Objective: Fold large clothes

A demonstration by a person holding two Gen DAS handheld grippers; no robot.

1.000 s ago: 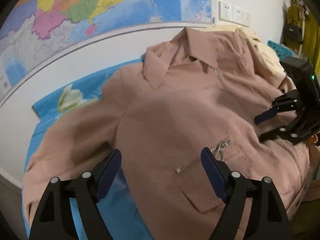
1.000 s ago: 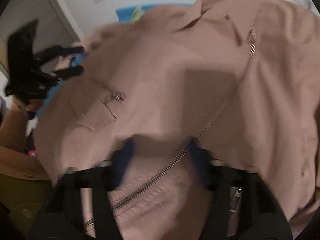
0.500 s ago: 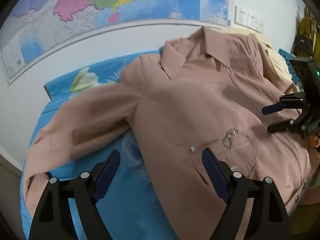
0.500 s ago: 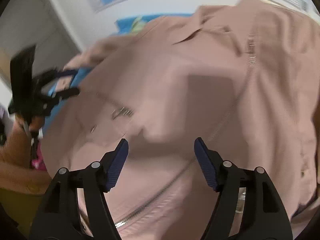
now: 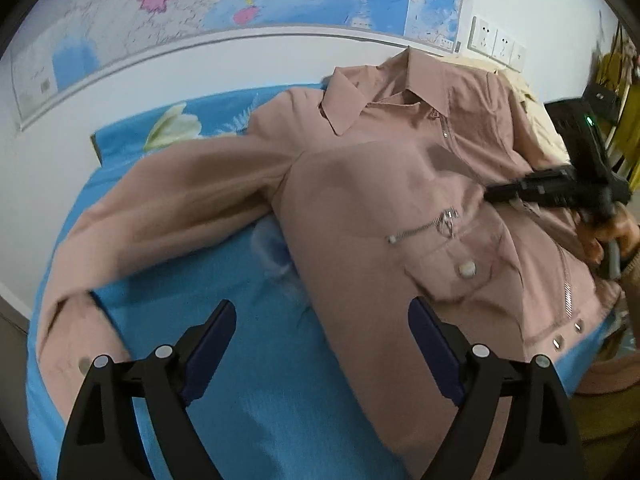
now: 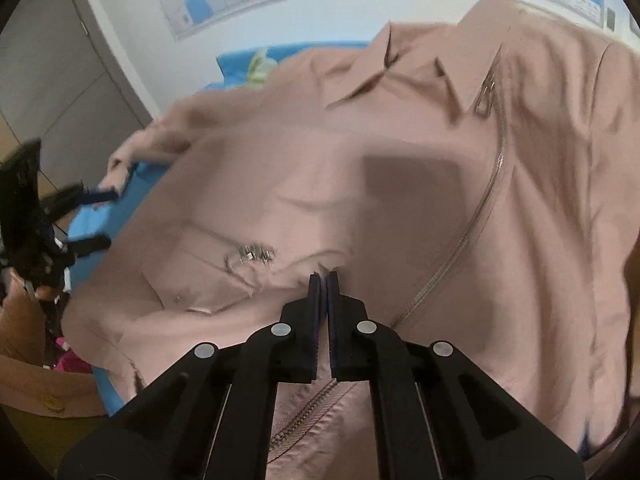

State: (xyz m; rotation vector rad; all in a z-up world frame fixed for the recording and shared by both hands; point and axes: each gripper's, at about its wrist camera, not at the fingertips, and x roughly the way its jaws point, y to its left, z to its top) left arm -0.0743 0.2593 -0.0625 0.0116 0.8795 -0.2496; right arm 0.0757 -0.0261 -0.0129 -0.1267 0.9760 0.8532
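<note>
A large dusty-pink zip jacket (image 5: 372,184) lies face up on a blue flowered sheet (image 5: 256,360), collar toward the wall, one sleeve (image 5: 168,208) spread to the left. My left gripper (image 5: 322,344) is open and empty over the sheet, beside the jacket's side edge. My right gripper (image 6: 323,280) is shut on a pinch of the jacket's front fabric (image 6: 360,184), next to the chest pocket zip (image 6: 248,258). The right gripper also shows in the left wrist view (image 5: 496,196). The left gripper shows at the left in the right wrist view (image 6: 96,216).
A world map (image 5: 240,4) hangs on the white wall behind the bed, with sockets (image 5: 496,44) to its right. Cream clothing (image 5: 524,96) lies behind the jacket. Grey cabinet doors (image 6: 52,80) stand at the left. A tan garment (image 6: 36,380) lies at the near edge.
My right gripper has closed, pinching the jacket's front fabric by the pocket. My left gripper has shifted left off the jacket and now hangs over the blue sheet, still open.
</note>
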